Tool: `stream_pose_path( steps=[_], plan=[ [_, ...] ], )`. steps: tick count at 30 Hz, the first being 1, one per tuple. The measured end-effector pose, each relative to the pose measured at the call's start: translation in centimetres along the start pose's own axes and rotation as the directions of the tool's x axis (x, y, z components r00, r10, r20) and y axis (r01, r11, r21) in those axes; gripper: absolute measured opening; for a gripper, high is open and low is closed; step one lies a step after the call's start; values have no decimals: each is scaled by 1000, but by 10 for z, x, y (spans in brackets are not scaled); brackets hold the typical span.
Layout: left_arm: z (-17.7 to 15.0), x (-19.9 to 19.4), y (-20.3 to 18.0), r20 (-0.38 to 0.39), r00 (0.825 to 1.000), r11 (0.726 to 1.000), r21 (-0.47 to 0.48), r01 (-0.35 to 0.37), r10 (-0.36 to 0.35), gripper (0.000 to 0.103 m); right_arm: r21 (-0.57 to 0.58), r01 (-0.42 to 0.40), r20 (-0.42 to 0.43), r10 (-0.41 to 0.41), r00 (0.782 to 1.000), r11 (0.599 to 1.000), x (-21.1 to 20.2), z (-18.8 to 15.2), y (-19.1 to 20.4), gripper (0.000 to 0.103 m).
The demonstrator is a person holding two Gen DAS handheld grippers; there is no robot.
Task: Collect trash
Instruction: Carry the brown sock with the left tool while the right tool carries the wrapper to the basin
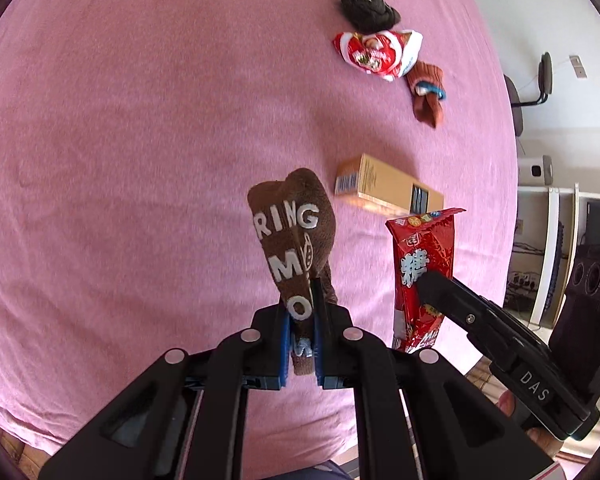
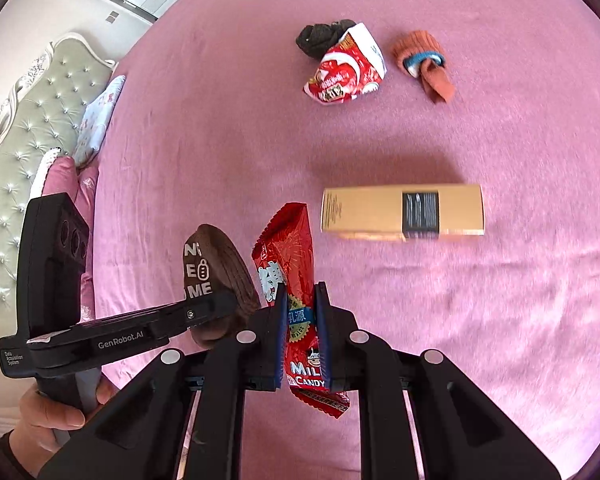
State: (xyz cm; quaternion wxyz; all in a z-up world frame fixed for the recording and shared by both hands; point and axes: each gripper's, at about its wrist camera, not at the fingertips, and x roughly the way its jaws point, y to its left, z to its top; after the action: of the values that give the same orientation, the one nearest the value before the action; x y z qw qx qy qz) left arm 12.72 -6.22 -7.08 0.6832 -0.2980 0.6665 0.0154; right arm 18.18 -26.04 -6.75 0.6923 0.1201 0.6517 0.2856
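My left gripper (image 1: pixel 302 300) is shut on a brown sock with white letters (image 1: pixel 292 224) and holds it above the pink bed sheet (image 1: pixel 120 140). My right gripper (image 2: pixel 302 300) is shut on a red milk candy wrapper (image 2: pixel 290 256), also held above the sheet. The two grippers are side by side; the wrapper also shows in the left wrist view (image 1: pixel 424 264), and the brown sock in the right wrist view (image 2: pixel 216 268). A tan cardboard box (image 2: pixel 402 210) lies just beyond. A crumpled red and white snack bag (image 2: pixel 346 68) lies farther off.
A black sock (image 2: pixel 318 38) and an orange sock (image 2: pixel 424 62) lie next to the snack bag. A padded headboard (image 2: pixel 32 120) and pillows (image 2: pixel 100 112) stand at the left. An office chair (image 1: pixel 532 88), shelves and speakers (image 1: pixel 596 276) are past the bed's right edge.
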Motion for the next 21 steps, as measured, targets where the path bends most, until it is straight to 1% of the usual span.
stream_pose_path(
  steps=[6,10,12,15,21],
  plan=[
    [-58,0,-5,-36,999,994,106,-7,11,9,69,19,21,-21,1000,997,-9,-71,6,13],
    [-91,2,-9,-57,998,983,183,-19,30,9,131,20,55,-27,998,991,-18,-112,6,13],
    [-111,2,-11,-71,997,975,223,-24,40,9,162,19,74,-32,997,987,-24,-132,2,13],
    [-131,6,-20,-91,995,961,276,-24,51,9,206,20,102,-42,994,978,-36,-159,-7,13],
    [-168,21,-53,-137,988,924,382,-17,74,9,301,18,147,-65,987,954,-59,-209,-35,13]
  ],
)
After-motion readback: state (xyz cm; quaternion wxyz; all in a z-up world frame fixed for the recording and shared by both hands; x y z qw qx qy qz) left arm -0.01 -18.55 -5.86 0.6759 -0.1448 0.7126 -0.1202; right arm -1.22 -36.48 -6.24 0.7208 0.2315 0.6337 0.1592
